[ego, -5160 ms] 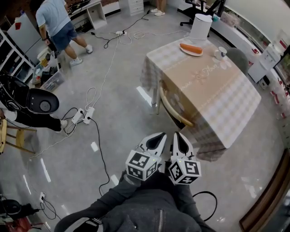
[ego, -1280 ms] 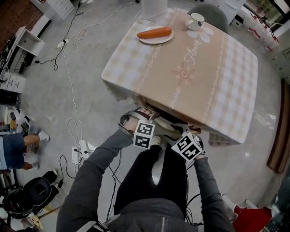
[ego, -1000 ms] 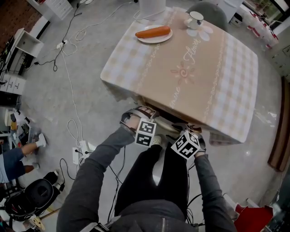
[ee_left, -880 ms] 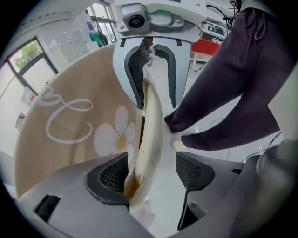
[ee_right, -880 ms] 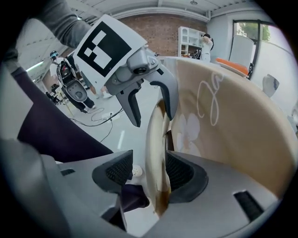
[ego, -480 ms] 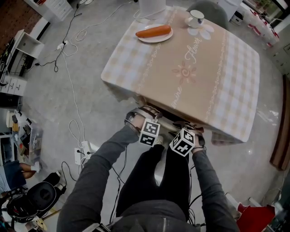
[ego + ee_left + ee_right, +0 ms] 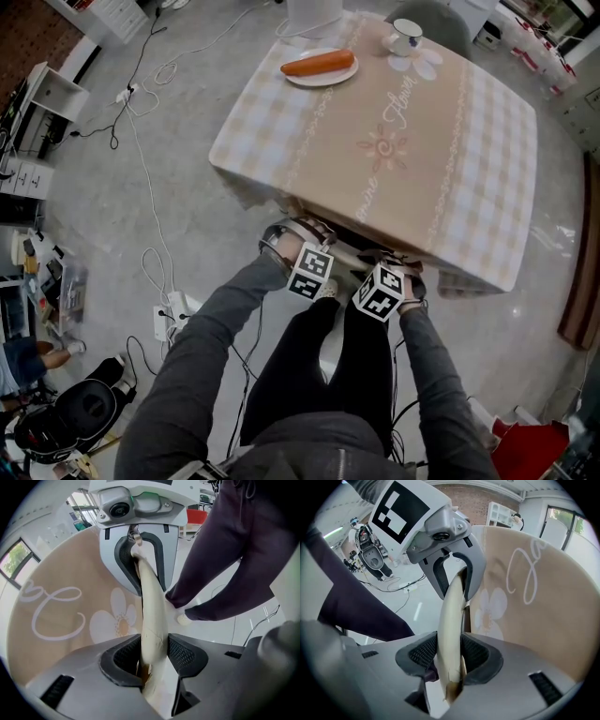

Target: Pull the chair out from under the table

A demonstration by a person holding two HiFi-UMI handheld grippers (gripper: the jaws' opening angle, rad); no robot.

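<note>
The chair is tucked under the table (image 7: 394, 141), and only its curved cream back rail (image 7: 341, 259) shows at the near edge. My left gripper (image 7: 296, 240) and right gripper (image 7: 400, 266) point steeply down onto that rail, a short way apart. In the left gripper view the rail (image 7: 151, 602) runs between the left gripper's pads (image 7: 152, 653) and on to the right gripper (image 7: 140, 557). The right gripper view shows the rail (image 7: 452, 616) between the right gripper's pads (image 7: 450, 656), with the left gripper (image 7: 458, 581) further along. Both pairs of jaws have just been closing, and their pads press on the rail.
A beige checked cloth (image 7: 469, 216) hangs over the table's edges. At the far end are a plate with a carrot (image 7: 319, 64) and a cup (image 7: 405, 37). My legs stand right behind the chair. Cables and a power strip (image 7: 169, 305) lie on the floor to the left.
I have come from standing off to the side to the table's near edge. Over the last second both grippers settled onto the chair's rail, and the right one shifted slightly toward the left one.
</note>
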